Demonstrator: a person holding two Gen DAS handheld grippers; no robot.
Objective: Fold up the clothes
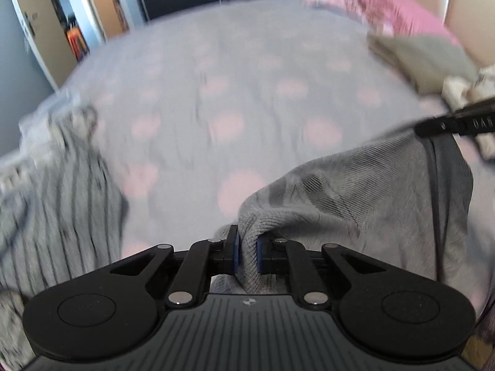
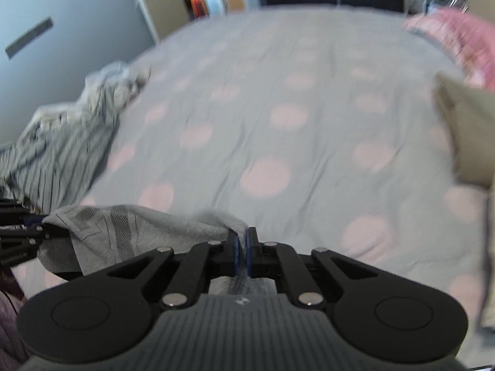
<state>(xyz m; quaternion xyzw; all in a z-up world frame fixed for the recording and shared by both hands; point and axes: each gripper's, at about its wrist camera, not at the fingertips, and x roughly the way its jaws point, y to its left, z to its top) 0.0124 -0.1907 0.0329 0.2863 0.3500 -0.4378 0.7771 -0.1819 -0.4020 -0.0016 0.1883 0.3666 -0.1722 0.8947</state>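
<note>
two grippers pinch one grey knit garment (image 1: 355,185) between them. the left gripper (image 1: 247,255) sits at the bottom centre of its own view, its blue pads clamped on a bunched fold of the cloth, which fills the narrow gap between them. the right gripper (image 2: 243,255), bottom centre of its view, has its pads nearly together with a thin edge of the same cloth caught there; its black tip also shows at the right edge of the left view (image 1: 433,128), closed on the garment's far corner. no earlier picture is at hand to compare.

the garment hangs stretched between the two tools, its long axis running side to side: in the left view from bottom centre up to the right edge, in the right view from bottom centre out to the left edge. it is a soft ribbed knit with woven darker bands and a dark seam near one end.

below lies a bed cover (image 2: 309,108), pale grey-blue with large pink dots, lightly creased. a crumpled striped grey cloth (image 2: 62,142) is heaped at the left. an olive cushion (image 2: 464,136) and a pink blanket (image 2: 458,37) sit at the right. beyond, upper left, a pale door (image 1: 34,40) and a dark wardrobe front; all blurred.
</note>
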